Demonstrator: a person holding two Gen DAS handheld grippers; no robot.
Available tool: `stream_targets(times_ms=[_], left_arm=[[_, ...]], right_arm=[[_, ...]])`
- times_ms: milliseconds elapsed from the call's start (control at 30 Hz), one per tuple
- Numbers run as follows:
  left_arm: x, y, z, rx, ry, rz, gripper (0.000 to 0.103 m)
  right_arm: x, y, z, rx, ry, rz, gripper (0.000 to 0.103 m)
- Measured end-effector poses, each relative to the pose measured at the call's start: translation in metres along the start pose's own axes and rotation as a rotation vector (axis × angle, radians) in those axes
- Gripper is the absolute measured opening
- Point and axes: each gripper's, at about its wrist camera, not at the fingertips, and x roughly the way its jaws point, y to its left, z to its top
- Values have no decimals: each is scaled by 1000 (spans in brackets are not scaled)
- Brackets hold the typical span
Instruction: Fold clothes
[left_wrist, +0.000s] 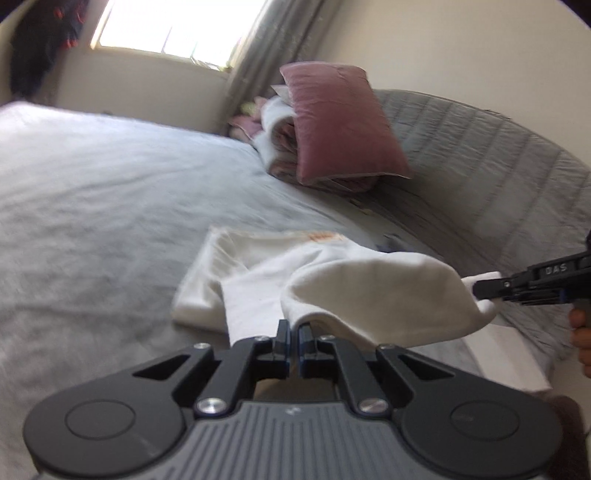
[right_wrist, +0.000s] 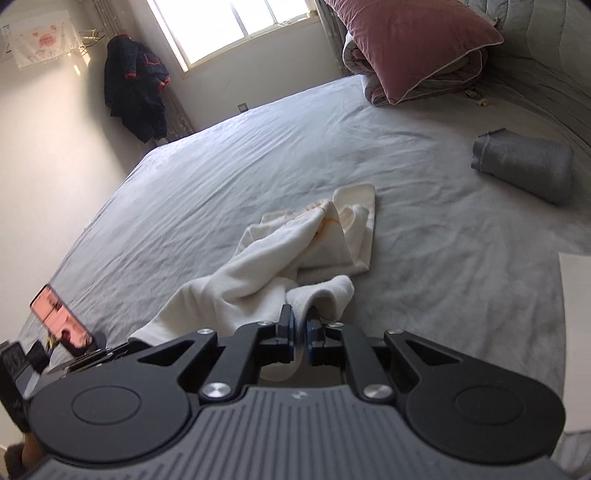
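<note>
A white garment (left_wrist: 258, 273) with an orange print lies partly folded on the grey bed (left_wrist: 92, 206). My left gripper (left_wrist: 293, 325) is shut on its near hem, which is lifted off the bed. At the right edge of the left wrist view my right gripper (left_wrist: 484, 290) pinches another corner, so the cloth hangs stretched between the two. In the right wrist view the white garment (right_wrist: 288, 254) trails from the bed up to my right gripper (right_wrist: 300, 319), shut on a bunched edge. My left gripper (right_wrist: 110, 350) shows at the lower left, holding the other end.
A rolled grey cloth (right_wrist: 524, 166) lies at the right of the bed. A pink pillow (left_wrist: 343, 122) on folded bedding leans by the quilted grey headboard (left_wrist: 480, 155). A phone (right_wrist: 61, 321) stands at the bed's left edge. A dark jacket (right_wrist: 136, 85) hangs by the window.
</note>
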Motion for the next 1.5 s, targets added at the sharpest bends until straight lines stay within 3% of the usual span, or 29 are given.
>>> stream_targets(times_ms=[233,533,967,1033,1133,1167,1200,1267,1500], left_arm=[[-12,-4,-25,42,94,-109,3],[-11,-6,-38,120,221,-174,3],[14,-2,-58,151,399,-141,5],[15,-3,-55,155,420,-166,10],[13,0,-49,148,421,-199,49],[13,1,-45,139,407,-199,56],[12,2,-41,131,394,-199,58],[12,7,-33,107,369,-192,67],[33,44,8,-87,308,-80,69]], right_arm=[[-17,-16,-31,33,53,-1,9],[-20,-26,-63,10,148,-10,9],[20,-55,-89,-2,316,-15,11],[23,-58,-88,1,330,3,14],[22,-62,-81,-4,334,23,17],[21,-63,-78,-5,330,26,24],[20,-65,-75,-6,327,29,38],[19,-68,-67,-3,315,36,47],[32,-81,-33,22,273,48,47]])
